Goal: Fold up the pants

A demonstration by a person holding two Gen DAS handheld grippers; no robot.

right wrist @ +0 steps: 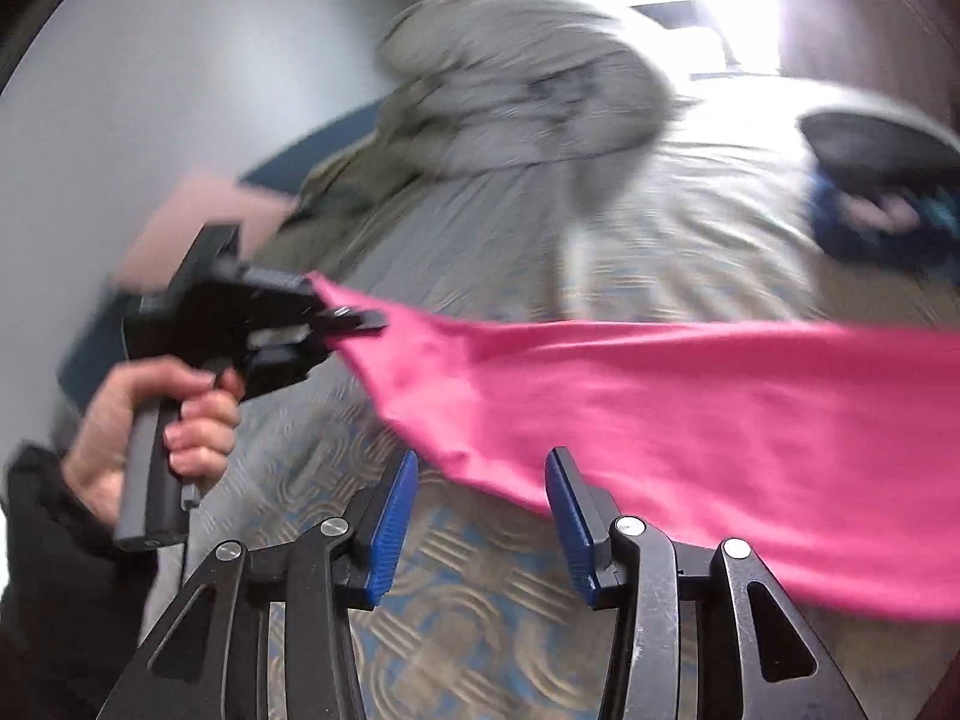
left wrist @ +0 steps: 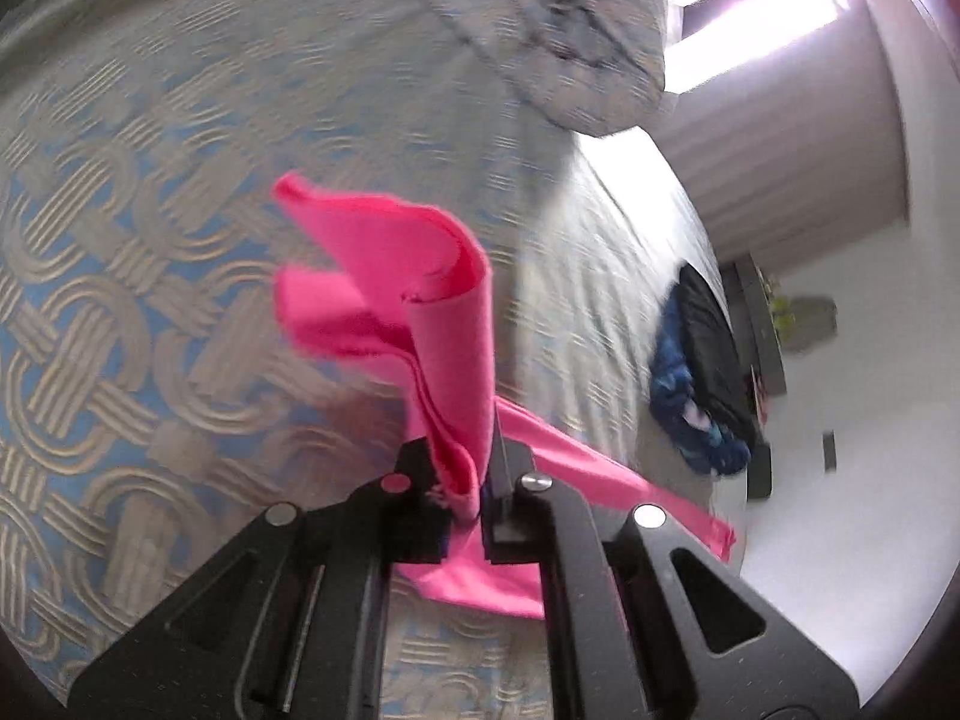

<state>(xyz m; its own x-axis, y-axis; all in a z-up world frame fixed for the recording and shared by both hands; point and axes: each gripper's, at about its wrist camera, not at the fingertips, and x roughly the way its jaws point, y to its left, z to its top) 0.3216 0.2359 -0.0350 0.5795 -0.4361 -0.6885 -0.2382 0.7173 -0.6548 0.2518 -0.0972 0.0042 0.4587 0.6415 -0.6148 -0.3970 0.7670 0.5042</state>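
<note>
Above a bed with a beige-and-blue knot-patterned woven cover (left wrist: 150, 312), near white walls (right wrist: 150, 72), the left gripper (left wrist: 477, 480) pinches bright pink fabric pants (right wrist: 690, 396) held aloft, while the right gripper (right wrist: 480, 516) gapes wide beneath them, holding nothing.

I counted one pair of pink pants (right wrist: 690, 408), two claws, left (right wrist: 354, 321) and right (right wrist: 480, 516), one bed (left wrist: 150, 240), one pillow (right wrist: 528, 84), and one dark bundle of clothes (left wrist: 702, 372).
</note>
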